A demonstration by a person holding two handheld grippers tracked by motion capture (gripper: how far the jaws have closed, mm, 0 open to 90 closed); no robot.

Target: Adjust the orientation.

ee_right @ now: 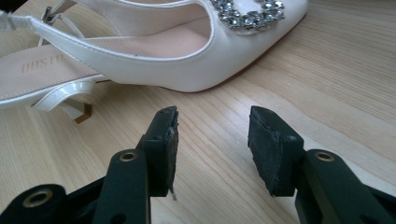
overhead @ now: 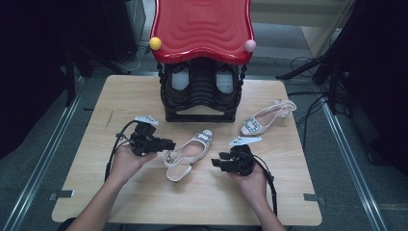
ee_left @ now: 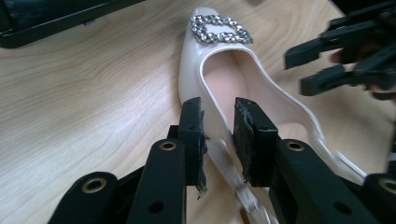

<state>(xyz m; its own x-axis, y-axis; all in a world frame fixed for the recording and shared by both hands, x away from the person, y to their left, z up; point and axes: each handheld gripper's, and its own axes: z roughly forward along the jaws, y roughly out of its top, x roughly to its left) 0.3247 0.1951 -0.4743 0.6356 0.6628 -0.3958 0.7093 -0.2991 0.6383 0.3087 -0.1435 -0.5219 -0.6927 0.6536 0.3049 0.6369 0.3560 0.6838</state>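
A cream slingback shoe with a rhinestone buckle lies in the middle of the wooden table, toe pointing toward the rack. My left gripper sits at the shoe's left side. In the left gripper view its jaws are narrowly open and straddle the side wall of the shoe, with a gap showing. My right gripper hovers open to the right of the shoe, low over bare wood, and the shoe lies just beyond its tips. It also appears in the left gripper view.
A second matching shoe lies at the table's right rear. A black shoe rack with a red wavy top stands at the back centre and holds dark shoes. Yellow and pink balls sit on its corners.
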